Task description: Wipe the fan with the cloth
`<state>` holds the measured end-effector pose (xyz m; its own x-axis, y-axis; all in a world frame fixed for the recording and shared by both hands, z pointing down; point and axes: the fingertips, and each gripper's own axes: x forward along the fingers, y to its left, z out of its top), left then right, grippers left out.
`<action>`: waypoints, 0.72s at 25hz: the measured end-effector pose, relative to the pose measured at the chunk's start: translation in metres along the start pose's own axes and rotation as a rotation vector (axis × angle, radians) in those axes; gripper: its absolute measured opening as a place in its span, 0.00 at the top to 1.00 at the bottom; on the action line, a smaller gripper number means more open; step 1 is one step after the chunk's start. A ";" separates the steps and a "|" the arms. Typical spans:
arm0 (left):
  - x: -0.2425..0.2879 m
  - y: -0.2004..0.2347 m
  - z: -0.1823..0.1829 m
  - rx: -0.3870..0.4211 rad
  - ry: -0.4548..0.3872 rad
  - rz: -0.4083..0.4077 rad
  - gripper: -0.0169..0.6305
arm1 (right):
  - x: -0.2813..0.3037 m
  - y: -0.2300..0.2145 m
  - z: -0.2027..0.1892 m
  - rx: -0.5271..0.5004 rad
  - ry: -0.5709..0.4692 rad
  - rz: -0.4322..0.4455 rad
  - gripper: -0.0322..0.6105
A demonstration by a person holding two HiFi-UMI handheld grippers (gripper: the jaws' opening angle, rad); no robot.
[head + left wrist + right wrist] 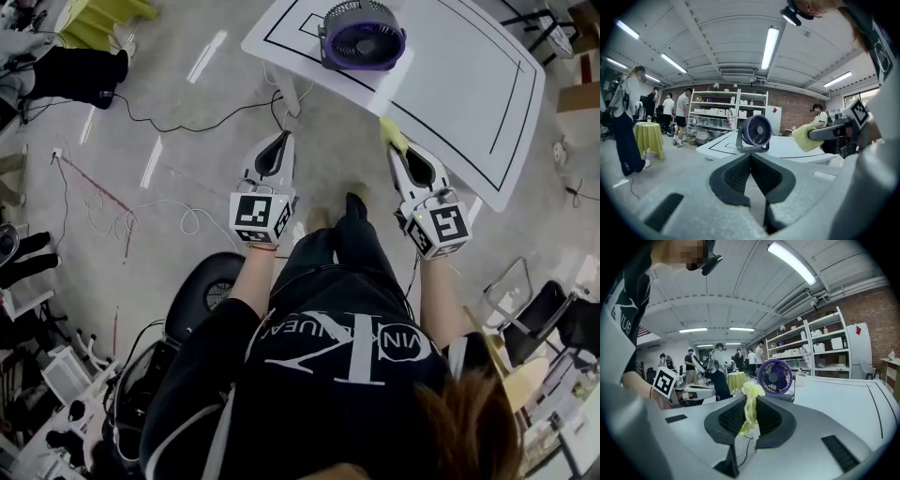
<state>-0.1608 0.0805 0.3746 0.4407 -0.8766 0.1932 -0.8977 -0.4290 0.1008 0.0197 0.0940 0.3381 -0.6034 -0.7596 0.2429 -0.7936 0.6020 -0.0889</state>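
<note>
Fan, purple, stands upright on a white table w/ black lines, near its corner. It's ahead of both grippers and well apart from each, approx. btwn the lines they point along, nearer the R one.

L gripper: jaws fully together, nothing btwn them. In the left gripper view the pads meet at the tip, w/ the fan straight beyond on the table.

R gripper: jaws clamped on the cloth, yellow-green, bunched. In the right gripper view the cloth is pinched btwn the pads, a tuft sticking out past the tip and the rest hanging below. Fan sits beyond the tuft, not touching it.

Cloth also shows in the left gripper view, off to the R of the L gripper's jaws. Both grippers are level w/ each other, side by side, apart.
</note>
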 end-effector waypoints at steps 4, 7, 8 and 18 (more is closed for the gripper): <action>0.031 0.004 0.001 0.002 0.012 0.009 0.96 | 0.031 -0.014 0.007 -0.047 0.007 0.041 0.89; 0.052 0.007 0.002 -0.002 0.028 0.016 0.96 | 0.053 -0.024 0.012 -0.067 0.025 0.069 0.89; 0.060 0.009 0.002 -0.004 0.033 0.017 0.96 | 0.061 -0.028 0.014 -0.070 0.027 0.077 0.89; 0.138 0.026 -0.016 -0.032 0.056 0.039 0.89 | 0.131 -0.042 0.017 -0.224 0.100 0.108 0.88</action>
<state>-0.1227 -0.0481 0.4197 0.4061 -0.8785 0.2516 -0.9138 -0.3871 0.1232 -0.0277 -0.0352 0.3571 -0.6638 -0.6668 0.3389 -0.6814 0.7259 0.0935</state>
